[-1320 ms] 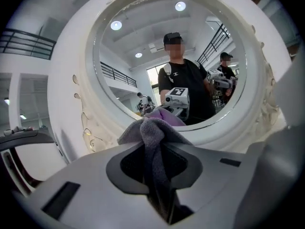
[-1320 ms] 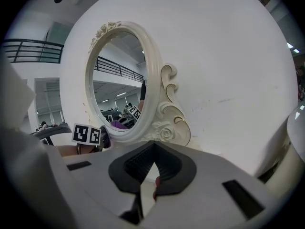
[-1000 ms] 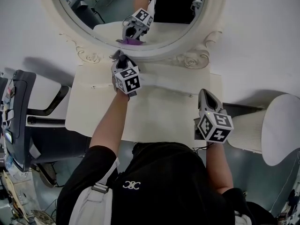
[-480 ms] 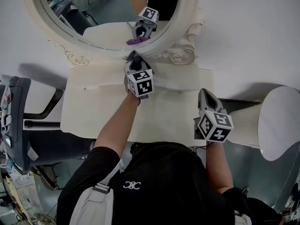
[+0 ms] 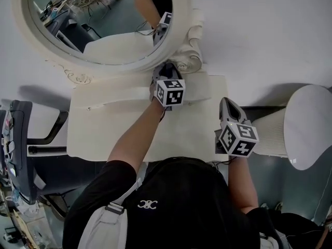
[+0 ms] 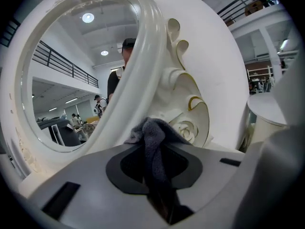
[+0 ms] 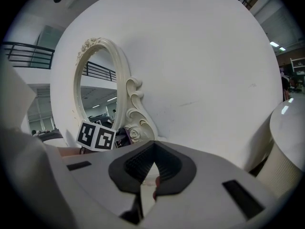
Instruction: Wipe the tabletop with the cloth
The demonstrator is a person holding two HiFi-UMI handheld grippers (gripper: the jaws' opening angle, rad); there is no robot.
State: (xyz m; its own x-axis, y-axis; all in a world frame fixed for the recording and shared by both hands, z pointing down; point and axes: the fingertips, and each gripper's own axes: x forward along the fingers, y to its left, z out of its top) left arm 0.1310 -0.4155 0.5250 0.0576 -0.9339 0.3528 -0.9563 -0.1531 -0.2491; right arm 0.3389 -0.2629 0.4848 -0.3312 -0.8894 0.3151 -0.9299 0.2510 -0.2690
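Note:
A grey cloth [image 6: 153, 130] is pinched in my left gripper [image 6: 152, 149], which is shut on it. In the head view the left gripper [image 5: 167, 70] presses down at the back right of the cream tabletop [image 5: 104, 131], right beside the carved scroll [image 5: 187, 61] at the foot of the oval mirror [image 5: 93, 19]. The cloth itself hardly shows under the jaws in that view. My right gripper [image 5: 227, 107] hovers over the table's right front edge, jaws shut with nothing between them [image 7: 152, 168]. It sees the left gripper's marker cube [image 7: 96, 136] ahead.
The mirror's thick frame [image 6: 138, 75] stands close against the left gripper. A white ribbed round stool [image 5: 303, 131] sits to the right of the table. A black chair [image 5: 23, 144] is at the left. The white wall [image 5: 259, 30] runs behind the table.
My left gripper has slid right along the back of the tabletop with the cloth, from under the mirror's middle to the scroll at its right end. The right gripper has stayed put.

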